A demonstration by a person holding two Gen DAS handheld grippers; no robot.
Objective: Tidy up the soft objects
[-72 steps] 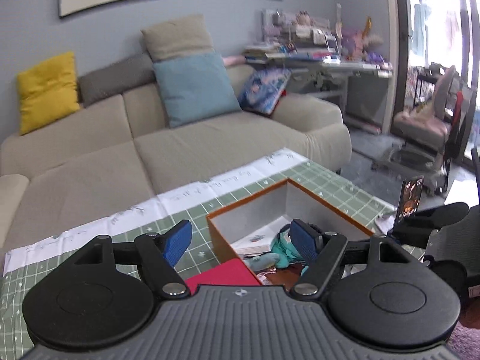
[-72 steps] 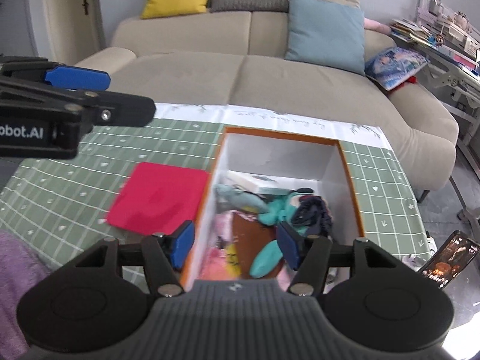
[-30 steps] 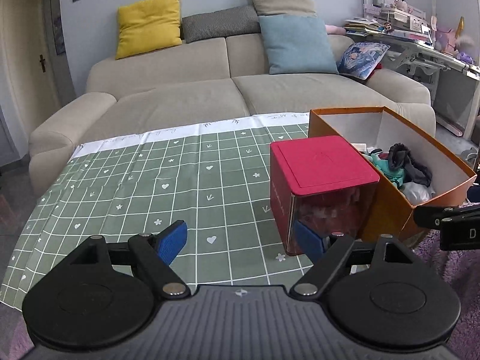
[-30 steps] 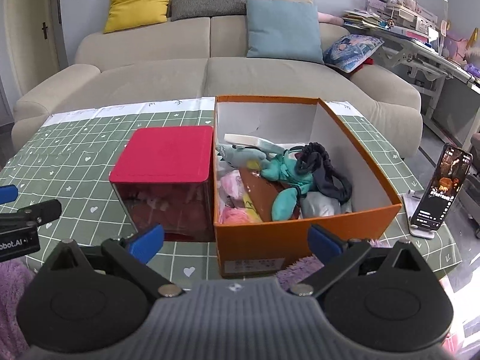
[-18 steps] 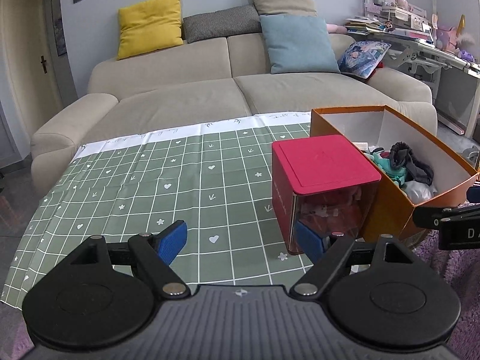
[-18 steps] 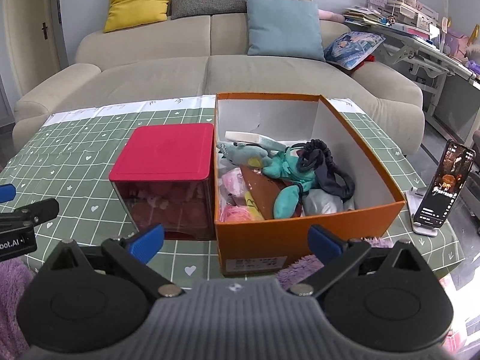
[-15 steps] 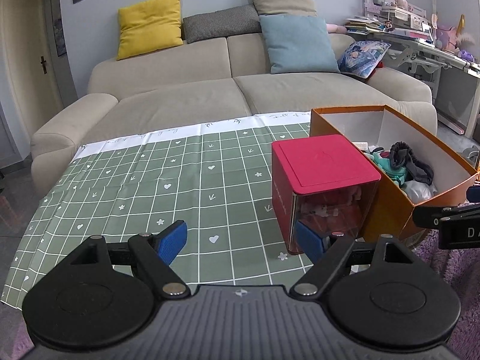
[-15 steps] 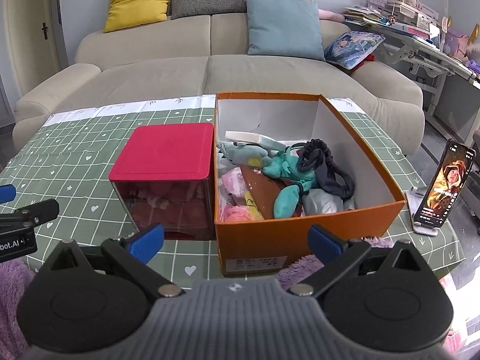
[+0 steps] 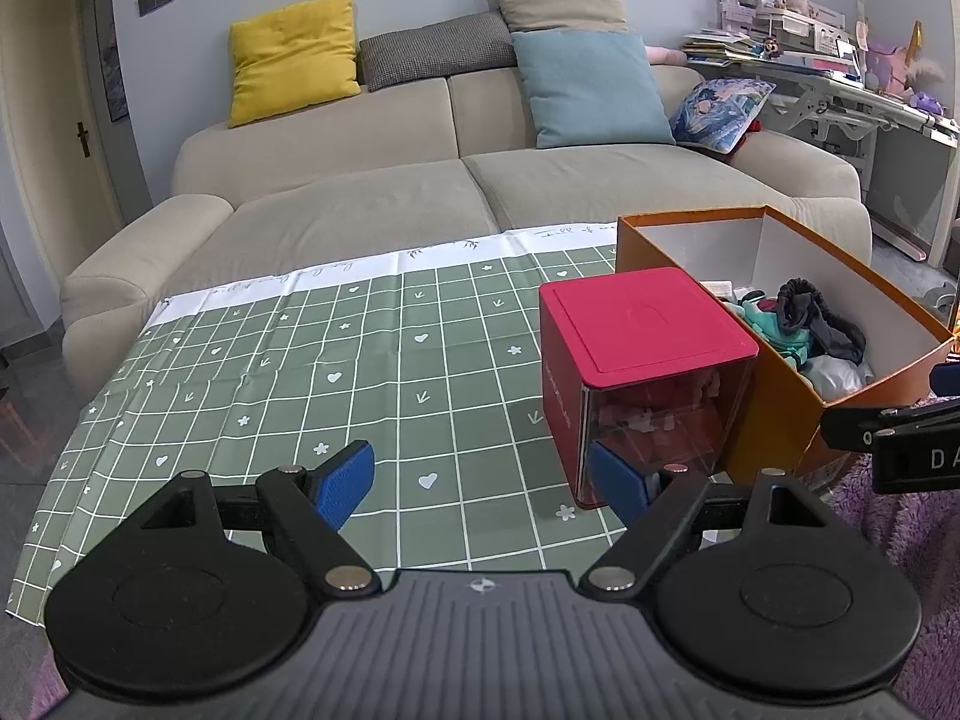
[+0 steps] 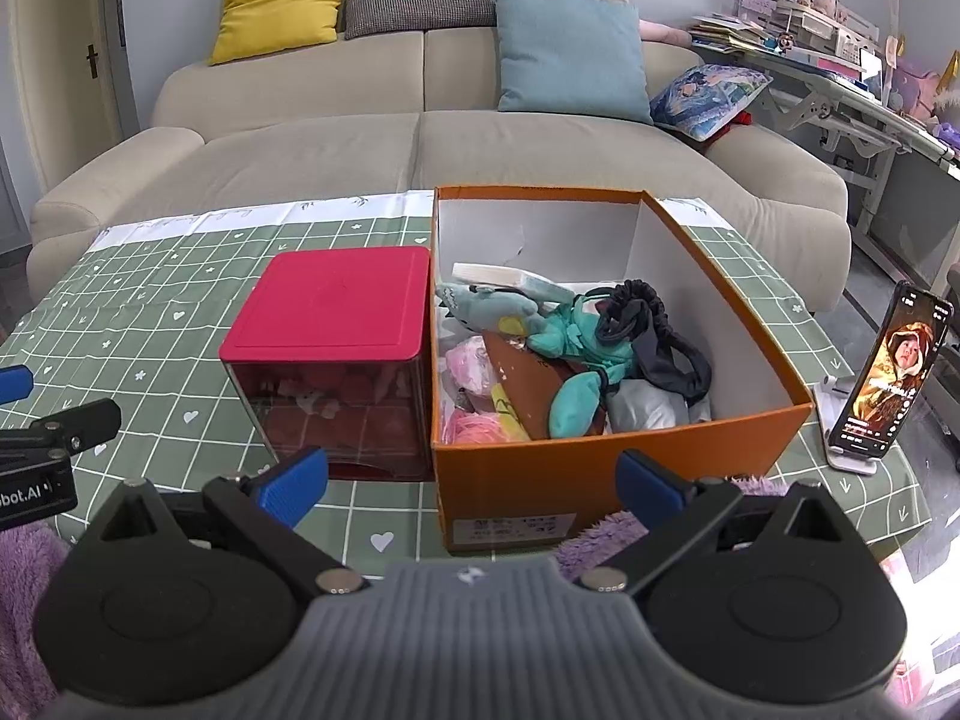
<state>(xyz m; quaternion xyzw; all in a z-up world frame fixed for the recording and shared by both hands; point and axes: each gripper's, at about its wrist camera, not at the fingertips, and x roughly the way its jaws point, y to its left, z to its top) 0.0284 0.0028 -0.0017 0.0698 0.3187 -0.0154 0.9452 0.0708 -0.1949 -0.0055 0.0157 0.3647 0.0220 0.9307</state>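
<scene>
Both hand-held grippers, left [image 9: 483, 483] and right [image 10: 471, 483], hover wide and empty before the orange box [image 10: 618, 468] where the soft toys [image 10: 564, 336] lie; best descend straight in, clearing its rim.

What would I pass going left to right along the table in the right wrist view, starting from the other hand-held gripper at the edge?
Left hand-held gripper → red lidded box → orange cardboard box holding the soft items → phone on its stand.
</scene>
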